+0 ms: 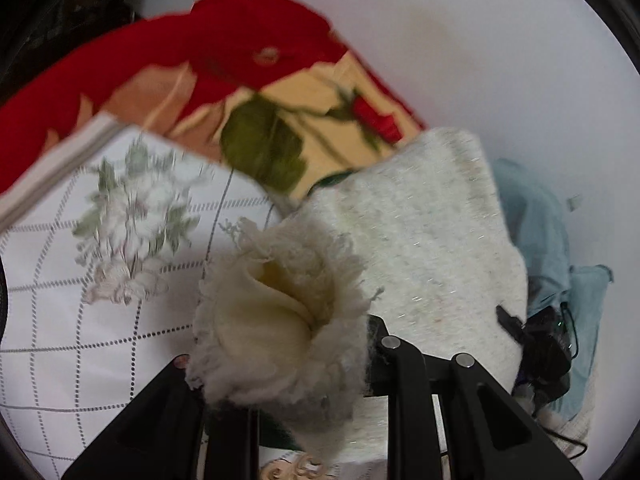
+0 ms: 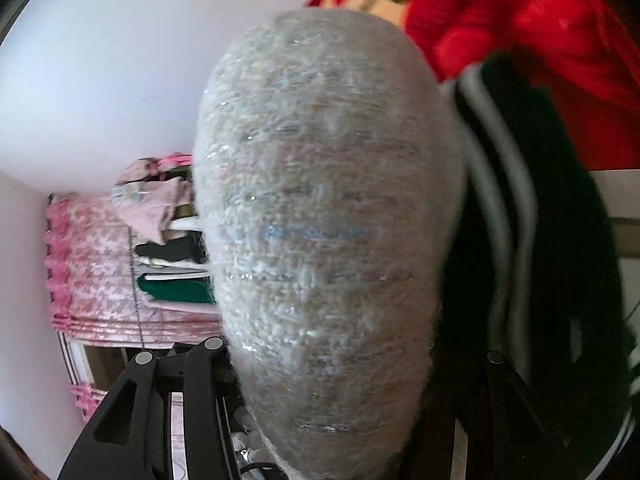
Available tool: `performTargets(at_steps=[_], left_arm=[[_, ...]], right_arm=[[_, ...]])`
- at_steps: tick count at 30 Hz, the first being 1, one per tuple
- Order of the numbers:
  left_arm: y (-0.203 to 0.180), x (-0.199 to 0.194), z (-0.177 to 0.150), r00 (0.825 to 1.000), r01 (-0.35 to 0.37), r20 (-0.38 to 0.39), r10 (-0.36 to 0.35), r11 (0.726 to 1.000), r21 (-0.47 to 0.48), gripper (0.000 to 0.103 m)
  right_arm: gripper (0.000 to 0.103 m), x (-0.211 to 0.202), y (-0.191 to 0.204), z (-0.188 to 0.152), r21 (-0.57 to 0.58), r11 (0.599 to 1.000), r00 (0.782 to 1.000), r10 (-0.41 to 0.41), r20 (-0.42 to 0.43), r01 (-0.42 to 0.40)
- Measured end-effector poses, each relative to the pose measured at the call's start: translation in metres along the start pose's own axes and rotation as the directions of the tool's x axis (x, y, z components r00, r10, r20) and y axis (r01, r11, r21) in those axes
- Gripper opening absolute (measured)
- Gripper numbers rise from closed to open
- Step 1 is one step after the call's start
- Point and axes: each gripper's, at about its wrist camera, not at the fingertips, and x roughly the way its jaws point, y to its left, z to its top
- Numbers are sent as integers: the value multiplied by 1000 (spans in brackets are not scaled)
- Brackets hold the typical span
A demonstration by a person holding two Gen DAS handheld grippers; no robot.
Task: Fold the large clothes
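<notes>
My left claw (image 1: 280, 364) was pinching a frayed, fleecy edge of the white knit garment (image 1: 420, 232), and my right claw (image 2: 320, 380) was clamped on a thick fold of the same knit, which hung raised in the air between them over the grid-print bedsheet (image 1: 80, 340), near the red floral blanket (image 1: 248, 52) and a dark striped garment (image 2: 520, 240). To do this fold well I judged both grips had to stay tight, level and taut. The lifted edge then needed laying flat on the sheet without bunching.
</notes>
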Motion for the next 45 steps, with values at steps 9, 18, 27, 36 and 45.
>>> performTargets(at_steps=[9, 18, 27, 36, 45], left_arm=[[3, 10, -9, 999, -34, -36, 35, 999, 35, 23], [-36, -10, -15, 967, -241, -13, 254, 932, 272, 68], [-75, -75, -35, 935, -354, 140, 326, 832, 427, 96], [-111, -176, -55, 936, -351, 200, 289, 797, 492, 101], [-137, -293, -85, 935, -354, 227, 274, 776, 521, 101]], right_arm=[[66, 34, -14, 2, -6, 997, 997, -74, -26, 74], [90, 34, 80, -43, -151, 807, 818, -545, 182, 571], [103, 30, 133, -136, -146, 406, 429, -804, 412, 902], [103, -15, 209, -257, -27, 244, 217, -803, 555, 969], [103, -65, 309, -369, -6, 218, 173, -758, 629, 976]])
